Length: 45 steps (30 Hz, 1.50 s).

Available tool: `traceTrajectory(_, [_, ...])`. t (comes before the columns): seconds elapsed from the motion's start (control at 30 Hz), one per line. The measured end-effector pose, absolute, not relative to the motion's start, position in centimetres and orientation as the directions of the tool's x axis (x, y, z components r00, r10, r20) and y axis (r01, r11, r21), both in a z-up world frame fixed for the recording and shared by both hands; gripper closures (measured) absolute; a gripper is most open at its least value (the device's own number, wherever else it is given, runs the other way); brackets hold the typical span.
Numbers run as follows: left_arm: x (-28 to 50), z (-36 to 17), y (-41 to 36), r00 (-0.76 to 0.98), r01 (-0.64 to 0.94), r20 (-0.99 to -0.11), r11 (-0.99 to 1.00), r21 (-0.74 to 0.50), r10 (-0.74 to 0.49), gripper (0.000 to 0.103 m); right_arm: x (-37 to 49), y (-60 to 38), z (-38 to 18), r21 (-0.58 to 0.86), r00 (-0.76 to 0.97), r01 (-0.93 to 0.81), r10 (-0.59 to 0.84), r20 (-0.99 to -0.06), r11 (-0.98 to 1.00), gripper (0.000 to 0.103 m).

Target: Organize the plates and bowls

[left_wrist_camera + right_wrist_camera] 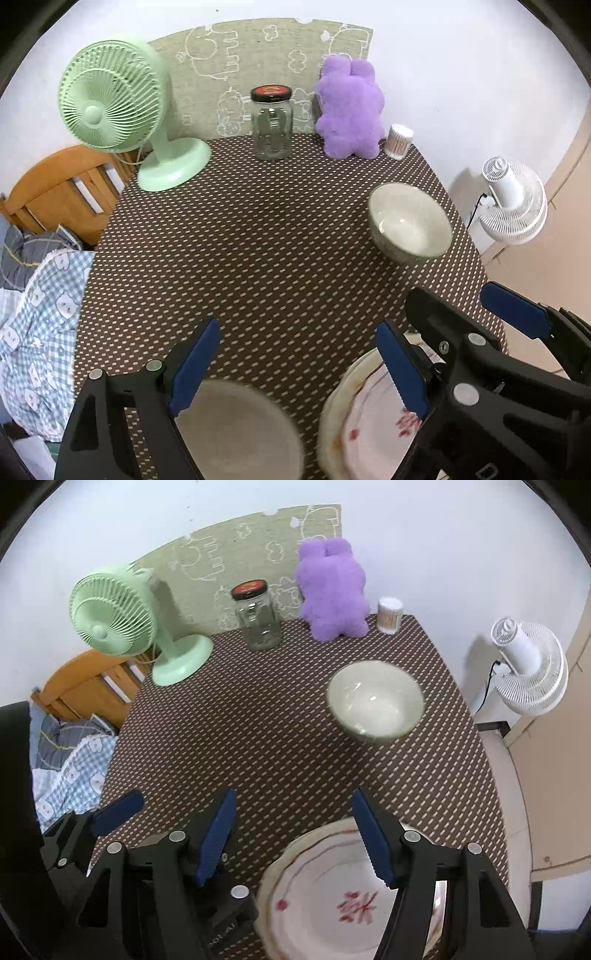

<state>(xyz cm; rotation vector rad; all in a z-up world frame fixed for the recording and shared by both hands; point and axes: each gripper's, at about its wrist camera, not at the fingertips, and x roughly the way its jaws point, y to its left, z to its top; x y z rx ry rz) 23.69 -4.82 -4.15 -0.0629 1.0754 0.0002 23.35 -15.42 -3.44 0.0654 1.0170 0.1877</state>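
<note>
Both claws hang over the near edge of the dotted brown table (258, 229) with jaws apart and nothing in either. The left gripper (295, 369) has its blue pads spread above a pale round bowl or dish (240, 432), blurred and cut off by the frame, and does not seem to touch it. The right gripper (295, 842) stands just as wide over the rim of a flowered plate (332, 904), which sits just right of that pale dish at the table's near edge; one pad crosses the plate's edge in the picture, but I cannot tell whether it touches.

Beyond them, the white bowl (375, 709) stands alone toward the right side of the table, well apart from the plate. At the back stand a green fan (118, 110), a lidded glass jar (271, 125), a purple plush toy (349, 110) and a tub of cotton swabs (398, 141).

The risk I see: the two claws sit very close, so a reach by one could knock the other or nudge the plate off the near edge. A shallow pinch on the plate's thin rim could also slip.

The plate appears to rest on another; how many are stacked is unclear. The pale dish's shape is too smeared to name.
</note>
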Motion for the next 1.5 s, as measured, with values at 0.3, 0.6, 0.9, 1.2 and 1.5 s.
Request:
traceTrajectory(0.3, [28.4,-4.4,-9.1,0.499,-0.054,-0.866,0.998,-0.020,0.010,0.020,28.1,-19.7,-3.7,0.136,0.522,-0.122,0.180,-0.834,0.983,0.034])
traceTrajectory(0.6, [33.0,-5.7,-12.2,0.505,-0.069,-0.863,0.998,-0.015,0.022,0.020,32.7,-23.2,-4.8,0.118,0.537,-0.105,0.156,-0.829,0.987,0.034])
traceTrajectory(0.9, [37.2,-9.9,-13.0,0.458,-0.092,-0.889,0.996,-0.017,0.027,0.030,37.0,-24.9,-8.2,0.111,0.509,-0.084,0.138,-0.850,0.990,0.035])
traceTrajectory(1.2, [39.6,-12.9,-13.7,0.409,-0.093,-0.911,0.996,0.012,0.049,0.042,39.8,-25.7,-12.1,0.136,0.453,-0.044,0.141,-0.880,0.990,0.043])
traceTrajectory(1.5, [41.1,-14.2,-15.2,0.390,-0.043,-0.920,0.999,0.025,0.040,0.062,41.4,-25.7,-14.5,0.138,0.403,-0.048,0.145,-0.904,0.989,0.064])
